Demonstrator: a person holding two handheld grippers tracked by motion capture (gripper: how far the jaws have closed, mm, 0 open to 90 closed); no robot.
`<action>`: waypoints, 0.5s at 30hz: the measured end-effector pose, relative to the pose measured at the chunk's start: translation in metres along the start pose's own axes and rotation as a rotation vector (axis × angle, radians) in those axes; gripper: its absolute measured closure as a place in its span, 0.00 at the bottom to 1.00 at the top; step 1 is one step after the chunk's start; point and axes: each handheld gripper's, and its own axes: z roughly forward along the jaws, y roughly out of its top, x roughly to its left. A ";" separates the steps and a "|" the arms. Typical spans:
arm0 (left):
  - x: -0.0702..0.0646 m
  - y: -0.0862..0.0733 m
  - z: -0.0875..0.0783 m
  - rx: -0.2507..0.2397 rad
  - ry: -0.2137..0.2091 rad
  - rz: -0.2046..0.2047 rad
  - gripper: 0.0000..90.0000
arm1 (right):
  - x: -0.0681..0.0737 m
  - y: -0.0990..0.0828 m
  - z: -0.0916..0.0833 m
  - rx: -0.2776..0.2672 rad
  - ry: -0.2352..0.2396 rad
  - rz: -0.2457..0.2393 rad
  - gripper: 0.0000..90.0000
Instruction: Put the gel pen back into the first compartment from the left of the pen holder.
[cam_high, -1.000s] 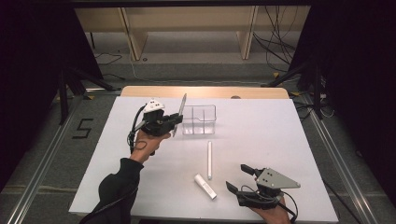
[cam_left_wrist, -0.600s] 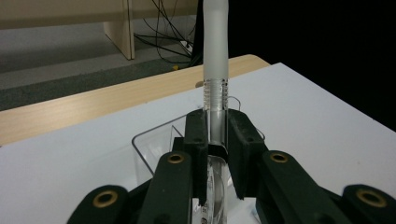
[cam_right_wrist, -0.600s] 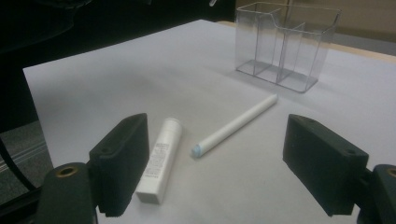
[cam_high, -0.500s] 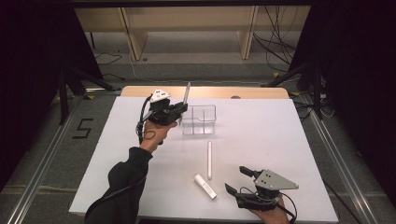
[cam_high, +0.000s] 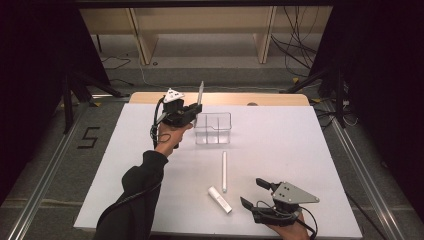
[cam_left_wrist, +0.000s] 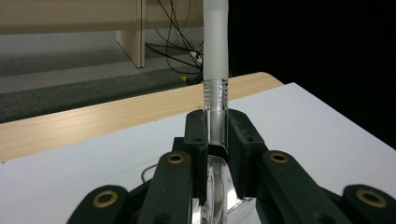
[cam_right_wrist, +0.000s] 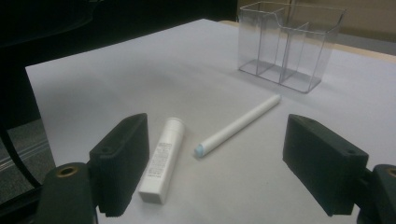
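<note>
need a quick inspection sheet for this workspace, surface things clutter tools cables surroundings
surface: white table top, with a wooden strip along its far edge.
job's things: clear divided organiser standing upright; long frosted tube held upright in the left tool; slim white stick and short white tube lying flat, apart from each other.
clutter: nothing seen.
grippers: left tool shut on the frosted tube, beside the organiser; right tool open, low near the short tube, holding nothing.
cables: one trails from the left tool; loose wires on the floor.
surroundings: wooden shelf legs, dark curtains, a "5" marked on the floor.
</note>
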 end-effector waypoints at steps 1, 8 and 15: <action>0.001 0.000 0.001 -0.006 0.004 -0.008 0.87 | 0.000 0.000 0.000 0.000 0.001 0.000 0.26; 0.006 0.001 0.010 -0.003 0.017 -0.025 0.87 | 0.001 0.000 0.001 0.005 0.002 -0.004 0.26; 0.007 -0.002 0.019 -0.004 0.025 -0.022 0.87 | 0.002 0.000 0.001 0.004 0.006 -0.006 0.26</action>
